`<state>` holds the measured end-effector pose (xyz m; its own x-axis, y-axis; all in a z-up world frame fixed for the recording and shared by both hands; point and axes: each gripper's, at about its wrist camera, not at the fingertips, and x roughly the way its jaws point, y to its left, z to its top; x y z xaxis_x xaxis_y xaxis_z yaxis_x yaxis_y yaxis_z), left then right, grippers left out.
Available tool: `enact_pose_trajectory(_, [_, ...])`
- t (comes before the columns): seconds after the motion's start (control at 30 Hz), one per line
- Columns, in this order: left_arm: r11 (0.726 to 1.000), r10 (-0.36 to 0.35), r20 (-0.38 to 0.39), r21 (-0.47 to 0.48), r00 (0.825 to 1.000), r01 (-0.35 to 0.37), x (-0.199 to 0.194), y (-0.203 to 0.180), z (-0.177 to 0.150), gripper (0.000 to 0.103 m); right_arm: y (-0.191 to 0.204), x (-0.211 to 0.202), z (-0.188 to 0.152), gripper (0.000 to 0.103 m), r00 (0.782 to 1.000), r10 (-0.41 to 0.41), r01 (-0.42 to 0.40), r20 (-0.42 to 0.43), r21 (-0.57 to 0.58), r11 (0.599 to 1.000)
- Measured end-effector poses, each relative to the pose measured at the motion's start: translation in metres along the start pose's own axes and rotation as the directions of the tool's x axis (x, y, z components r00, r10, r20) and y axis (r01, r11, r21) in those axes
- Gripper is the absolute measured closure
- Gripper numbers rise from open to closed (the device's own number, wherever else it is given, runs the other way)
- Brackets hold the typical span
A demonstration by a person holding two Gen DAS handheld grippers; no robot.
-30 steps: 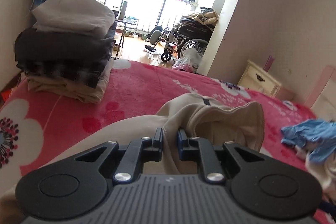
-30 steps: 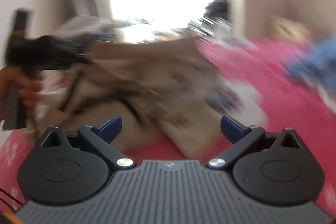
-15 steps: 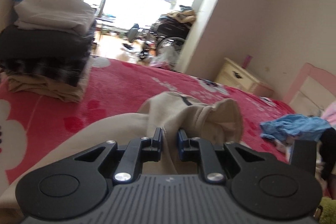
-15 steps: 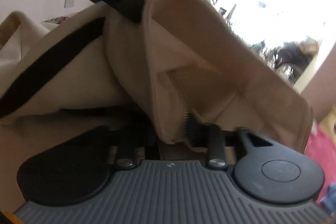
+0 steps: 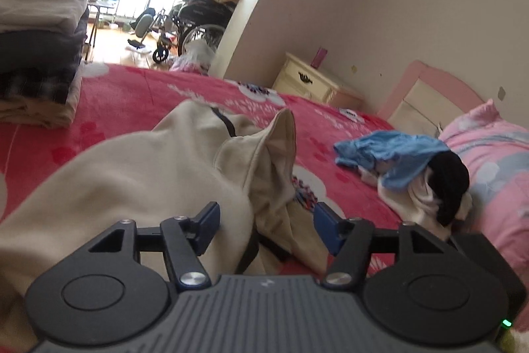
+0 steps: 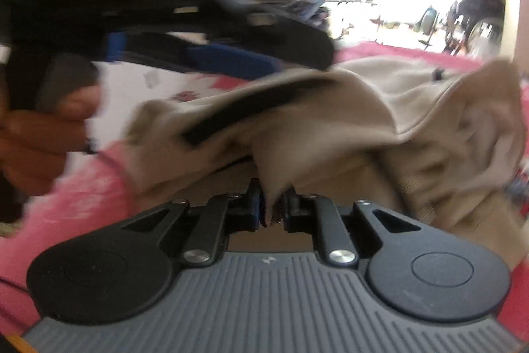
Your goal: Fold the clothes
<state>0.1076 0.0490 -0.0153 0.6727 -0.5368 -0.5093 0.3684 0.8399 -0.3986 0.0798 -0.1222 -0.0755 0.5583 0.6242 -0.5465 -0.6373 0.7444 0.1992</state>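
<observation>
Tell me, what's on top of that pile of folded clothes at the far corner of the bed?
A pale grey folded garment tops the pile of folded clothes, above a dark layer, a checked one and a beige one at the bottom. Whatever lies behind the pile is hidden.

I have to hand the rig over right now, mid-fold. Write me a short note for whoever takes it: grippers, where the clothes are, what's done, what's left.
Left gripper: jaws opening, beige garment lies between them but the pads are not pressing it.
Right gripper: jaws closing, pinching a fold of that garment.
Garment: bunched on the red floral blanket, not yet folded.
Done: folded stack at the blanket's far left.
Left: finish the beige garment; then the blue, white and black pile by the pink pillow.
</observation>
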Motion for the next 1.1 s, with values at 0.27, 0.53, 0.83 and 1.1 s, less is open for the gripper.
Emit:
enact_pose_trajectory(0.27, [0.993, 0.118, -0.083, 0.034, 0.99, -0.116, 0.005, 0.012, -0.017, 0.037, 0.007, -0.002, -0.027, 0.088, 0.994, 0.047, -0.013, -0.095, 0.323, 0.946])
enact_pose_trajectory(0.53, [0.992, 0.126, -0.068, -0.023, 0.99, -0.128, 0.0, 0.015, -0.016, 0.037, 0.002, -0.03, -0.043, 0.056, 0.977, -0.032, 0.143, -0.211, 0.537, 0.831])
enact_pose_trajectory(0.83, [0.994, 0.112, -0.071, -0.008, 0.991, -0.112, -0.003, 0.005, -0.021, 0.036, -0.008, -0.026, -0.031, 0.029, 0.966, -0.109, 0.223, -0.233, 0.545, 0.808])
enact_pose_trajectory(1.1, [0.994, 0.112, -0.087, -0.002, 0.99, -0.113, 0.002, 0.004, -0.027, 0.035, -0.02, -0.021, -0.031, 0.02, 0.961, -0.099, 0.235, -0.257, 0.575, 0.783])
